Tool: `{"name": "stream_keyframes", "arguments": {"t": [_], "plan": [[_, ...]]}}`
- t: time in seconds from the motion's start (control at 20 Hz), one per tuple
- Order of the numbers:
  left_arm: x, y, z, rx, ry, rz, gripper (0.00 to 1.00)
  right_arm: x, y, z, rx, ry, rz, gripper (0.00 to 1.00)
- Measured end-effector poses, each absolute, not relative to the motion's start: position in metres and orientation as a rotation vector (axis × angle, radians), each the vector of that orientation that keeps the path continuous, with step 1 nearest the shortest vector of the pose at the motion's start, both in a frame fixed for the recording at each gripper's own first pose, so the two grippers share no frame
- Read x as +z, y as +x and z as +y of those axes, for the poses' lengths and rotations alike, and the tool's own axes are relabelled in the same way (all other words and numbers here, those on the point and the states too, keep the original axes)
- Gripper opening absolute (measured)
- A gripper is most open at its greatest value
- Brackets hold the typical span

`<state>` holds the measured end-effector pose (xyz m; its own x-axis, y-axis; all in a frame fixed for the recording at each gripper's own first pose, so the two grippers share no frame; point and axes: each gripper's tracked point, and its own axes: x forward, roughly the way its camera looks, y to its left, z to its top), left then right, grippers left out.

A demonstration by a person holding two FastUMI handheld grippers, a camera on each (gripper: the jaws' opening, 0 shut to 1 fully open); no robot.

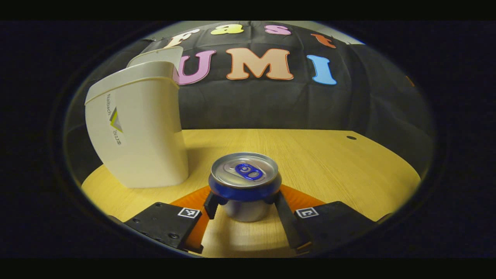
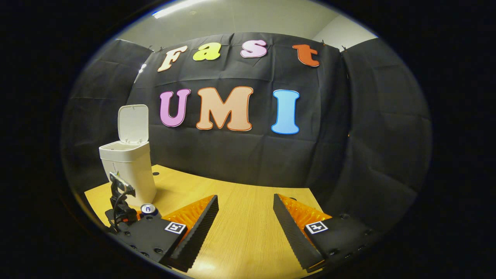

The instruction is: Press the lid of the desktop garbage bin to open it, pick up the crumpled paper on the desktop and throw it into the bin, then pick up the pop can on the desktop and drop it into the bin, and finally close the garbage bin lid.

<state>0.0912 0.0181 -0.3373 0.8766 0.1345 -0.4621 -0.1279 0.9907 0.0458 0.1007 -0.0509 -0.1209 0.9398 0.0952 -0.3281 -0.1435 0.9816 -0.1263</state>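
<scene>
A silver pop can [image 1: 245, 170] with a blue band and blue tab stands upright on the wooden desk [image 1: 310, 162]. My left gripper [image 1: 244, 201] is shut on it, one finger pressing each side just under the rim. The white garbage bin [image 1: 139, 131] stands close by on the left, its lid [image 1: 155, 56] raised. In the right gripper view the same bin [image 2: 130, 170] is far off at the left with its lid [image 2: 133, 124] upright. The can [image 2: 148, 209] and the left gripper's body [image 2: 120, 205] sit in front of it. My right gripper [image 2: 245, 197] hangs open over the desk, nothing between its fingers.
The black cloth wall [image 2: 240, 155] closes off the back of the desk. A small dark hole [image 1: 351, 137] marks the desk's far right part. Bare wood [image 2: 244, 232] lies under the right gripper.
</scene>
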Motion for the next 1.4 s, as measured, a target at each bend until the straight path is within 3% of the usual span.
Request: {"name": "stream_keyframes", "arguments": {"t": [0.05,0.55,0.75,1.0,1.25,1.4], "plan": [[-0.325,0.091,0.017,0.129,0.015,0.468,0.73,-0.123,0.098,-0.049,0.127,-0.153,0.330,0.96],[-0.105,0.115,0.079,0.159,0.063,0.138,0.70,-0.100,0.078,-0.010,0.157,-0.061,0.302,0.96],[-0.054,0.127,0.127,0.212,0.130,0.057,0.69,-0.087,0.075,-0.001,0.137,-0.039,0.276,0.95],[-0.042,0.151,0.195,0.281,0.140,0.056,0.69,-0.085,0.072,0.002,0.088,0.004,0.281,0.96],[-0.089,0.171,0.251,0.333,0.086,0.214,0.69,-0.089,0.062,0.012,0.043,-0.001,0.296,0.96],[-0.117,0.168,0.261,0.335,0.053,0.300,0.76,-0.090,0.061,0.022,0.043,-0.012,0.295,0.96]]}}
